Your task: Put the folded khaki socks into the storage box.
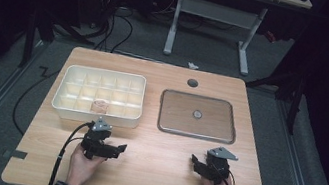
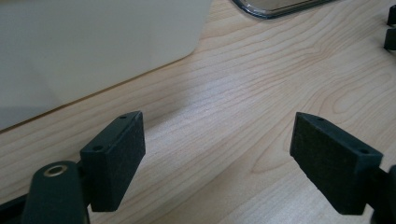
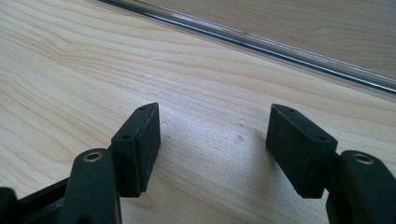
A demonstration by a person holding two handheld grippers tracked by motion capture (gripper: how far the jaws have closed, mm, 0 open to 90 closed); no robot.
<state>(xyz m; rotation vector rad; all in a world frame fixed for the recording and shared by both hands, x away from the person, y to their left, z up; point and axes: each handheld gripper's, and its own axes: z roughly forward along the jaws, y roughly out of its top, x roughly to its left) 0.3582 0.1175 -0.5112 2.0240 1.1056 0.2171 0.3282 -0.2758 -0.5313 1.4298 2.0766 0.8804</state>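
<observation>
My left gripper point(image 1: 118, 148) and right gripper point(image 1: 195, 162), both spread empty: I should approach the tray's small round piece point(image 1: 197, 113) squarely from above.

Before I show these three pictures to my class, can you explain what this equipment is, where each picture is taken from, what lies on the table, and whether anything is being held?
A person sits at a wooden table holding a hand tool in each hand: the left gripper and the right gripper, each with two black jaws. The high view looks down from above. The other two pictures come from small cameras riding on the grippers, looking along their jaws. On the table lie a white divided tray with a small pinkish thing in one compartment, and a clear flat lid with a small knob. Both pairs of jaws stand apart over bare wood, so nothing is held.
</observation>
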